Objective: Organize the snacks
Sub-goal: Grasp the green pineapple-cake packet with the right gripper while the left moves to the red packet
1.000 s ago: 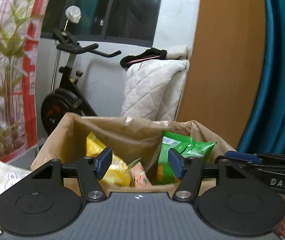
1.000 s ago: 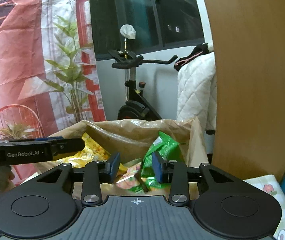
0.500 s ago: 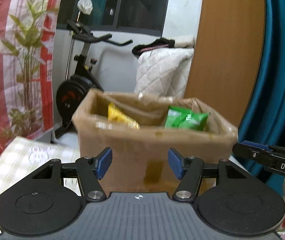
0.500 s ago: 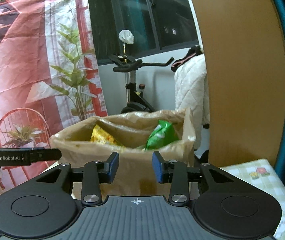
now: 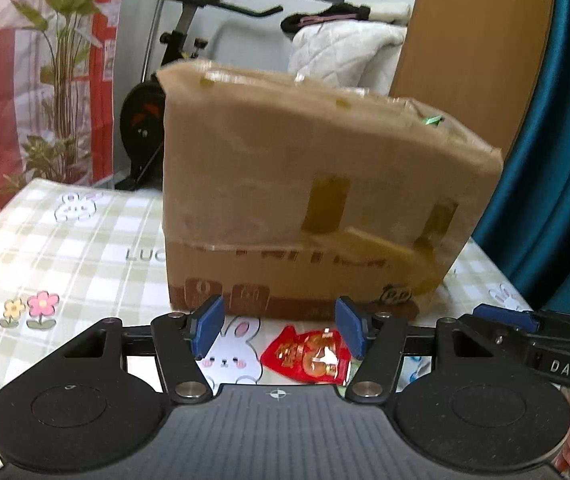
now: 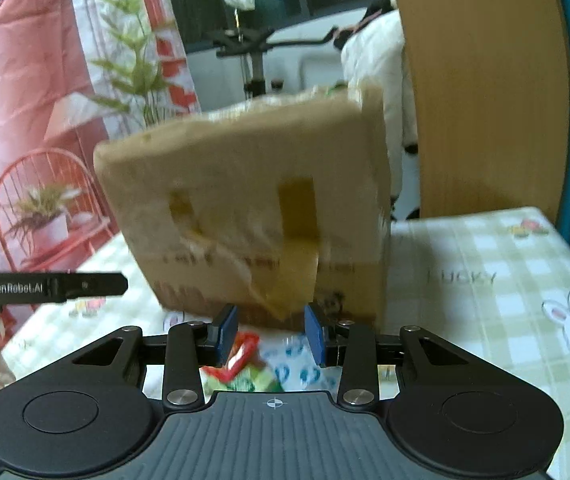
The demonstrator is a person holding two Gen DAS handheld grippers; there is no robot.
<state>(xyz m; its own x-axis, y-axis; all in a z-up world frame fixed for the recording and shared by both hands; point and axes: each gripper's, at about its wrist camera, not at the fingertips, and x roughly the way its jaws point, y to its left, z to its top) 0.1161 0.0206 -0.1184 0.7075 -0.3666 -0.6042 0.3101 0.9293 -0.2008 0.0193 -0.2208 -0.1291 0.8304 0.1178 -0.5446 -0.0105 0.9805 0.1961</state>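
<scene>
A brown cardboard box stands on the checked tablecloth; a green packet tip peeks over its rim. It also shows in the right wrist view. A red snack packet lies on the cloth in front of the box, just under my left gripper, which is open and empty. My right gripper is open and empty above a red packet and a green packet. The right gripper shows in the left view, the left gripper in the right view.
An exercise bike and a white quilted cover stand behind the table. A wooden panel and a teal curtain are at the right. A red patterned hanging is at the left.
Both grippers have come down and back from above the box opening to table level in front of it. The box inside is now hidden and packets on the cloth have come into view.
</scene>
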